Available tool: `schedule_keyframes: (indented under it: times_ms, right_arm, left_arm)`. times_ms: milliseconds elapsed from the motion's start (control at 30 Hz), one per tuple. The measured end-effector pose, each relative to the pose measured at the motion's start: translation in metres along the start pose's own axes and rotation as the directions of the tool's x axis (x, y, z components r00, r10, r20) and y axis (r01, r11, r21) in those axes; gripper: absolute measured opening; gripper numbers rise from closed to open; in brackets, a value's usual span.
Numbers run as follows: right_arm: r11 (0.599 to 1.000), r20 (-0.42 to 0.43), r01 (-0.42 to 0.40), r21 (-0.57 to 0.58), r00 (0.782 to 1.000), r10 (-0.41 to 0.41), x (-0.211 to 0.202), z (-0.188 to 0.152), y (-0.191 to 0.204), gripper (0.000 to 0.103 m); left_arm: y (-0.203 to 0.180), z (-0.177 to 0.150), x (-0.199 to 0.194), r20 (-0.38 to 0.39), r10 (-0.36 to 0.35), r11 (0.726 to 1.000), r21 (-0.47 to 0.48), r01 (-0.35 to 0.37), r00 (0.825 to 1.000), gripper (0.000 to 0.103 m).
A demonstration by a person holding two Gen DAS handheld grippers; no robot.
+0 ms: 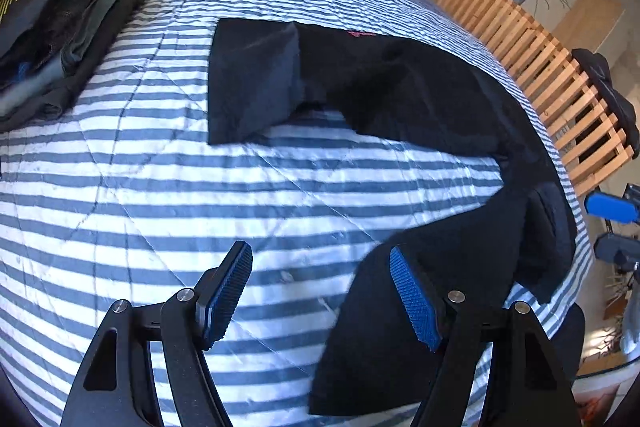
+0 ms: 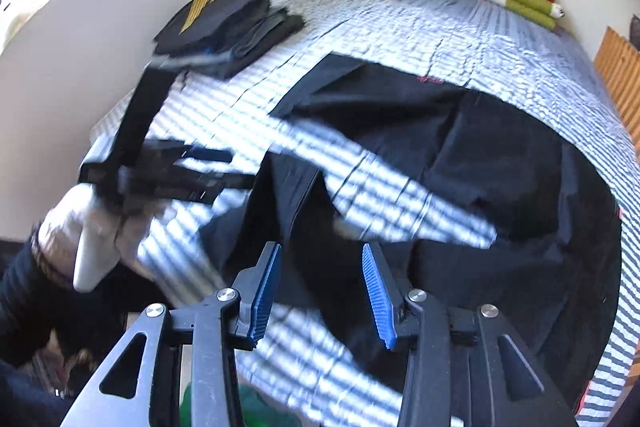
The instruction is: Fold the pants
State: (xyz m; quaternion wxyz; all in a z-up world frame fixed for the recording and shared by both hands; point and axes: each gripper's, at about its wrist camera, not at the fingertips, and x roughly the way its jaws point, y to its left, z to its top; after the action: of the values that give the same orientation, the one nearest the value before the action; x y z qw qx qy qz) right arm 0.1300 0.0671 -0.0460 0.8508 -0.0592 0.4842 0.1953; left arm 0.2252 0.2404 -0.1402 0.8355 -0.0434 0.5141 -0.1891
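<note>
Striped bed (image 1: pixel 160 187) under black pants (image 1: pixel 400 87); left gripper (image 1: pixel 320 295) jaws spread, empty; right gripper (image 2: pixel 322 297) jaws parted, pants beyond them.

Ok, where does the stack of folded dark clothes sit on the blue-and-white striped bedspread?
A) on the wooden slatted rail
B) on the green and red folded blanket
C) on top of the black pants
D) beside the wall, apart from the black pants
D: the stack of folded dark clothes lies at the bedspread's wall-side edge, with bare stripes between it and the black pants.
</note>
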Motion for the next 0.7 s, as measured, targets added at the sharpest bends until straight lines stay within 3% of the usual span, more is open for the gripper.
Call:
schedule_keyframes:
  times_ms: [100, 267, 467, 700]
  right_arm:
    - [1.000, -0.006, 0.014, 0.009, 1.000, -0.014, 0.008, 0.019, -0.003, 0.039]
    - [1.000, -0.092, 0.016, -0.025, 0.996, -0.018, 0.029, 0.053, 0.001, 0.039]
    - [1.000, -0.209, -0.026, -0.009, 0.978, 0.023, 0.056, 0.071, -0.001, 0.039]
    - [0.993, -0.273, -0.112, 0.037, 0.955, 0.118, 0.074, 0.080, -0.010, 0.048]
  left_arm:
    - [0.009, 0.014, -0.008, 0.031, 0.002, 1.000, 0.010, -0.002, 1.000, 0.075]
    - [0.037, 0.028, -0.027, 0.080, -0.020, 0.997, -0.070, 0.025, 0.997, 0.075]
    - [0.062, 0.024, -0.041, 0.110, 0.015, 0.991, -0.131, 0.000, 0.994, 0.075]
    - [0.071, 0.012, -0.036, 0.086, 0.029, 0.989, -0.149, -0.016, 0.996, 0.075]
